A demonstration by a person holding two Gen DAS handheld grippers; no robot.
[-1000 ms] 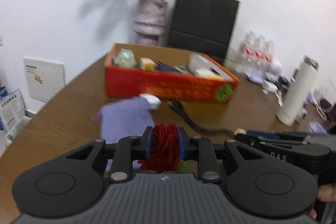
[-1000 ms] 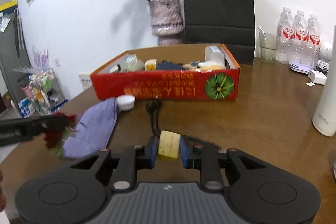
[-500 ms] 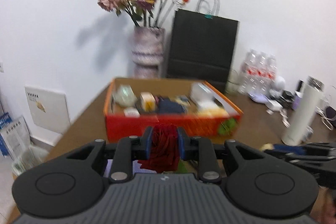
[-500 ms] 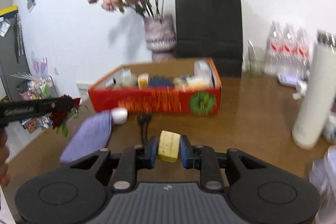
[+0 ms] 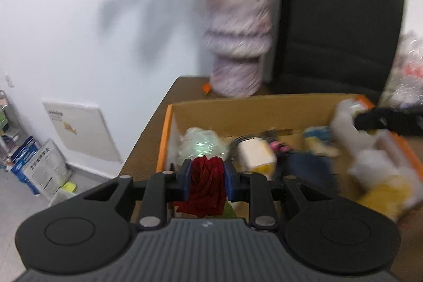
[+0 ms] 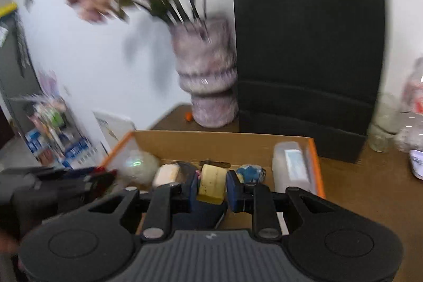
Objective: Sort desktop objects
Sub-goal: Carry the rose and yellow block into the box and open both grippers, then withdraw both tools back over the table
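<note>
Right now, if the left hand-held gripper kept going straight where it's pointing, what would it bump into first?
Probably the clear crinkly bundle in the cardboard box, just beyond the red rose held by the left hand-held gripper. Blur makes depth uncertain.

Cardboard box (image 6: 224, 143) on the table (image 6: 364, 192), vase of flowers (image 6: 206, 81) behind it, paper bag (image 6: 309, 52) right of the vase, water bottles (image 6: 412, 107) further right, small items inside the box, plastic case (image 6: 293, 165) at its right wall.
</note>
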